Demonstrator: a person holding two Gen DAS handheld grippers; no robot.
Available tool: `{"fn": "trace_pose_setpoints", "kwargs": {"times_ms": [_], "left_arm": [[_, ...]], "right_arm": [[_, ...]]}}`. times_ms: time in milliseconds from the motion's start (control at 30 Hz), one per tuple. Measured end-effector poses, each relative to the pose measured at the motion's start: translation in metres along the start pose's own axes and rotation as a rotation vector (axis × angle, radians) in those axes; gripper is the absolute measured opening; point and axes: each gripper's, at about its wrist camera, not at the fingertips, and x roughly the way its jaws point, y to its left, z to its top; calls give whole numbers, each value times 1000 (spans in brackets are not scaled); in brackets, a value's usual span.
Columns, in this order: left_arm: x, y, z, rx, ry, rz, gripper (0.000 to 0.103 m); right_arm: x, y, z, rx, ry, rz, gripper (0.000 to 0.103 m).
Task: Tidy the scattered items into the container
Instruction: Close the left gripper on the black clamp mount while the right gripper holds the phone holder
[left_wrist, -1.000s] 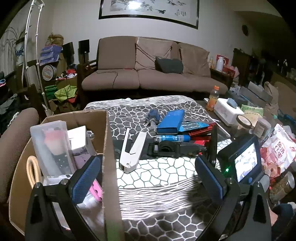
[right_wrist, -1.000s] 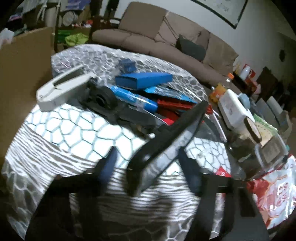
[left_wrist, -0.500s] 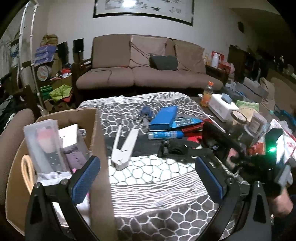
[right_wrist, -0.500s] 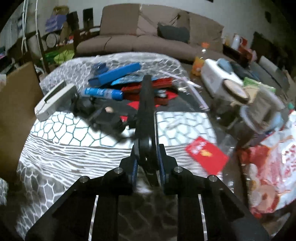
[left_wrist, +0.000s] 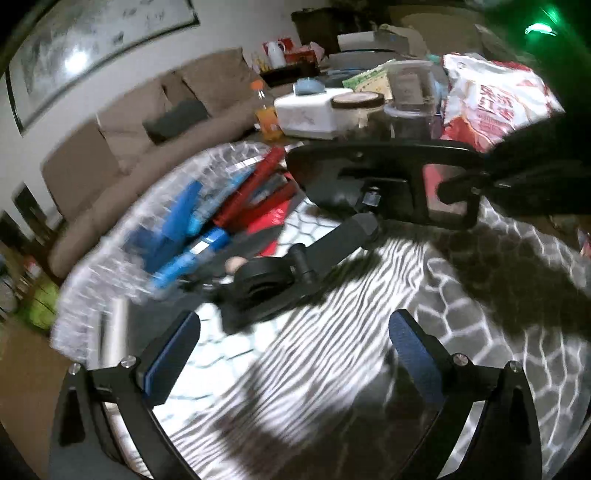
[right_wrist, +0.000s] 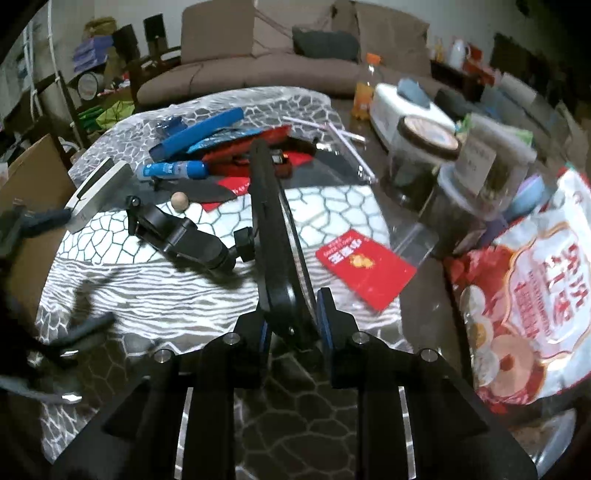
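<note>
From my left camera, my left claw (left_wrist: 291, 347) stands wide open over the patterned counter (left_wrist: 369, 314) with nothing between its blue pads (left_wrist: 173, 354); just ahead lies the black clamp base (left_wrist: 266, 284) of the phone mount, with blue and red items (left_wrist: 236, 210) heaped beyond it. From my right camera, the cardboard box (right_wrist: 22, 206) sits at the far left edge; my right claw (right_wrist: 291, 325) grips the mount's flat black plate (right_wrist: 269, 229) on edge, jaws easing apart slightly though the pads press on it; a red packet (right_wrist: 365, 269) lies just right.
</note>
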Motion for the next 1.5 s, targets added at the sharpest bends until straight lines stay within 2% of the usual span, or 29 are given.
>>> {"fn": "trace_pose_setpoints", "kwargs": {"times_ms": [100, 167, 267, 400, 600, 700, 767, 833, 900, 967, 1133, 1200, 1267, 1367, 1400, 1433, 1500], "left_arm": [[20, 23, -4, -144, -1, -58, 94], [32, 41, -10, -262, -5, -90, 94], [48, 54, -20, -359, 6, -119, 93], [60, 66, -25, -496, 28, -208, 92], [62, 63, -25, -519, 13, -225, 92], [53, 63, -24, -527, -33, -332, 92], [42, 47, -14, -438, -22, -374, 92], [23, 21, 3, -222, -51, -238, 92], [13, 8, 16, -67, -79, -138, 92], [18, 9, 26, 6, -71, -140, 93], [61, -4, 41, 268, 18, -67, 93], [73, -12, 35, 332, 63, -70, 93], [71, -17, 28, 372, 29, -52, 94], [68, -14, 29, 352, 31, -37, 92], [66, -13, 30, 347, 34, -23, 82], [65, -11, 31, 340, 36, -10, 65], [62, -5, 35, 305, 50, 2, 65]], "right_arm": [[2, -2, -1, 6, 14, 14, 23], [2, -2, -2, 5, 12, 14, 23], [3, -3, 0, 14, 19, 21, 24], [1, -6, 3, 48, 18, 44, 25], [4, -1, 3, 25, 21, 18, 25], [3, 0, 4, 22, 11, 22, 25], [2, 0, 5, 24, 9, 28, 25], [2, -1, 6, 30, 7, 35, 25], [3, -4, 7, 47, 12, 48, 25], [4, -7, 8, 65, 18, 62, 25], [6, -9, 9, 77, 28, 73, 25], [8, -9, 9, 73, 34, 68, 25], [9, -8, 10, 70, 38, 61, 26], [10, -4, 14, 47, 26, 34, 26], [10, -2, 15, 37, 20, 24, 25], [9, 0, 15, 27, 14, 15, 25], [7, 5, 16, 6, -2, -7, 23]]}}
